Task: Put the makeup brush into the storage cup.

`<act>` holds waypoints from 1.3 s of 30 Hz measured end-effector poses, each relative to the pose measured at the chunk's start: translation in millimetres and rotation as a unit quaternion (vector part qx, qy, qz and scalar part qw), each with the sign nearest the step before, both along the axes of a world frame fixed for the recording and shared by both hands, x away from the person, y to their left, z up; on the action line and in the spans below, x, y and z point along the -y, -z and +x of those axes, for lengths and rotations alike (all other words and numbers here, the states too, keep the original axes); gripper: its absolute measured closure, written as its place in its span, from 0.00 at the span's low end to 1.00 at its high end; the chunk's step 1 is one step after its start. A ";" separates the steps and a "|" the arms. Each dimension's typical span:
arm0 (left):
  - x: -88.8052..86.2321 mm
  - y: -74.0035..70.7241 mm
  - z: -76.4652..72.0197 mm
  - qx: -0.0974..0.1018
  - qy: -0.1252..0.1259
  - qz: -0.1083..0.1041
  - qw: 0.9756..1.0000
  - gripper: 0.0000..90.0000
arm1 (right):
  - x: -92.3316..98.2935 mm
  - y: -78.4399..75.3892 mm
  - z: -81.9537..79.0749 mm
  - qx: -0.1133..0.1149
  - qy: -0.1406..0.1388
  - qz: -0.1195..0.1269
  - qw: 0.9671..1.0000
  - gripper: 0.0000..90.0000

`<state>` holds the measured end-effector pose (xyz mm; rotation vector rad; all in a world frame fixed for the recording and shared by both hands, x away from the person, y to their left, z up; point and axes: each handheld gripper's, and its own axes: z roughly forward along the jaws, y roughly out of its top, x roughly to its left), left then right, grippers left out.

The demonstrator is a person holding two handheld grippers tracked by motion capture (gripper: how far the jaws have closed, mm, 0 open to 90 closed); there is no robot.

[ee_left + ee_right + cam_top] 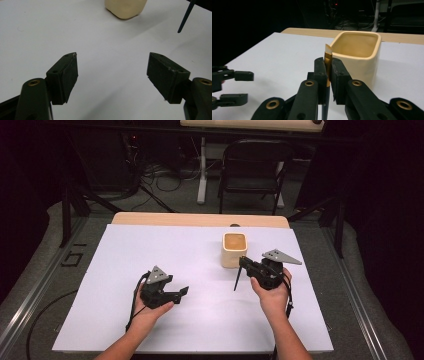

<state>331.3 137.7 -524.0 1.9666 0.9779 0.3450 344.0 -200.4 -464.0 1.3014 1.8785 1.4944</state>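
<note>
right tool clamps a thin brush at 5 o'clock of the cream cup on the counter; left tool gapes empty; brush not yet in the cup, apparently.

Upright cream cup; clamped slim brush

table: my wood table, edge bare at back
sheet: white sheet covers most of it
cup: cream square cup, right of centre
</note>
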 end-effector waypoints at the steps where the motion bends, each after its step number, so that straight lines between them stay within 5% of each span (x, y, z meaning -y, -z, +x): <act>1: -0.1 -0.1 0.2 0.000 -0.001 0.000 1.000 0.28 | 0.6 -1.2 1.0 -0.002 0.002 -0.007 1.000 0.93; 14: -3.2 -1.0 1.3 0.000 -0.008 -0.005 1.000 0.28 | 6.7 -16.0 19.0 0.002 0.023 -0.041 0.999 0.93; 23: -4.0 -0.8 2.0 -0.001 -0.011 -0.006 1.000 0.28 | 18.9 -23.6 30.1 0.004 0.045 -0.043 0.998 0.93; 39: -5.1 -1.1 2.3 -0.001 -0.011 -0.008 1.000 0.28 | 23.6 -20.2 57.2 -0.010 0.075 -0.054 0.996 0.93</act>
